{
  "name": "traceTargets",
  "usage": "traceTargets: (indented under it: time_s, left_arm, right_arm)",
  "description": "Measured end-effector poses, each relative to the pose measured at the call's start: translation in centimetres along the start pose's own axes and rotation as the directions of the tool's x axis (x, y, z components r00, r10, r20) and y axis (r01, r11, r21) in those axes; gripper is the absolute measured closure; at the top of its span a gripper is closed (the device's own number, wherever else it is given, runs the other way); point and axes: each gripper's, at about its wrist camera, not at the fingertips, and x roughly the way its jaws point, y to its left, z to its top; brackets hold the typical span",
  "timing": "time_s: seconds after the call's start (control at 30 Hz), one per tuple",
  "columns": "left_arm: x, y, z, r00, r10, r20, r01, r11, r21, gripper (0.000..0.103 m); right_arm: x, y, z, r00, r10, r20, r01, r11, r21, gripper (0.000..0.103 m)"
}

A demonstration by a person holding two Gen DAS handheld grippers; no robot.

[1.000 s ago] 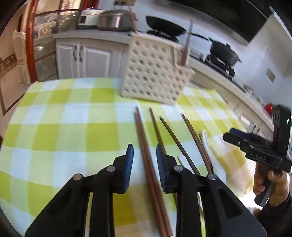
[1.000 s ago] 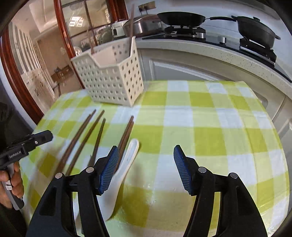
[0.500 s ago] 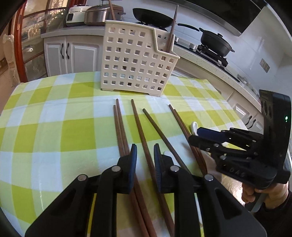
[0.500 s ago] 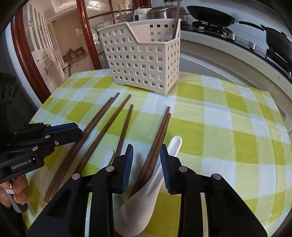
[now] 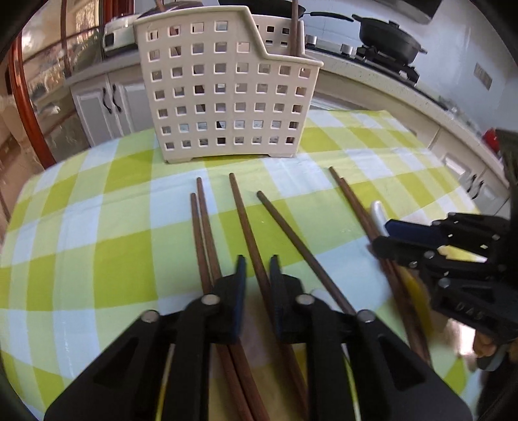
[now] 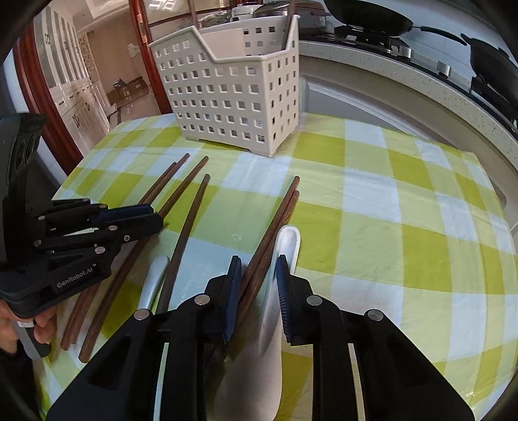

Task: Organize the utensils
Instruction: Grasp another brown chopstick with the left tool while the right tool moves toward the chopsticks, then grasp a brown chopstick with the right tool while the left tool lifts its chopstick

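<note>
Several brown chopsticks and two white spoons lie on a green-checked tablecloth (image 5: 97,226) in front of a cream perforated basket (image 5: 226,90) (image 6: 233,97). My left gripper (image 5: 257,264) (image 6: 155,217) is low over the cloth, shut on one chopstick (image 5: 242,213) that runs between its pads. A pair of chopsticks (image 5: 199,220) lies just left of it. My right gripper (image 6: 258,262) (image 5: 380,234) has its jaws closing around another pair of chopsticks (image 6: 278,220) and a white spoon's handle (image 6: 285,246).
Two chopsticks (image 5: 294,29) stand in the basket. A second white spoon (image 6: 155,275) and a loose chopstick (image 5: 291,233) lie between the grippers. Behind the table runs a kitchen counter with black pans (image 5: 388,35). The table's far edge is just behind the basket.
Both grippers have moved forward and down toward the utensils. The left jaws narrowed onto one chopstick. The right jaws went from wide to narrow around a chopstick pair and the spoon.
</note>
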Motion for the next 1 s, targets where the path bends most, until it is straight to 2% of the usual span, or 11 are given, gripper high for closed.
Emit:
traceTargets:
  time_s: [0.13,0.3,0.43,0.8,1.0]
  left_arm:
    - [-0.4,0.4,-0.1,1.0,-0.019,0.004,0.019,1.0,-0.023,0.096]
    - [-2.0,1.0,-0.3,0.995,-0.085,0.049,0.089,0.994,-0.068,0.096]
    - [-3.2,1.7,-0.4,0.988,-0.131,0.079,0.14,0.984,-0.11,0.096]
    - [-5.4,4.5,-0.9,0.981,-0.135,0.142,0.162,0.966,-0.2,0.096]
    - [-6.0,5.1,-1.1,0.978,-0.136,0.156,0.169,0.961,-0.219,0.096]
  right_arm:
    - [-0.5,-0.2,0.1,1.0,-0.004,0.012,0.004,1.0,0.019,0.083]
    - [-1.7,0.2,0.4,0.999,-0.001,0.05,-0.001,1.0,0.026,0.083]
    - [-2.3,1.3,0.6,0.996,0.067,0.051,-0.068,0.998,0.009,0.083]
    - [0.5,4.2,2.0,0.995,0.1,-0.018,-0.1,0.995,-0.013,0.083]
    - [2.8,5.8,3.4,0.997,0.057,-0.061,-0.061,0.996,-0.058,0.083]
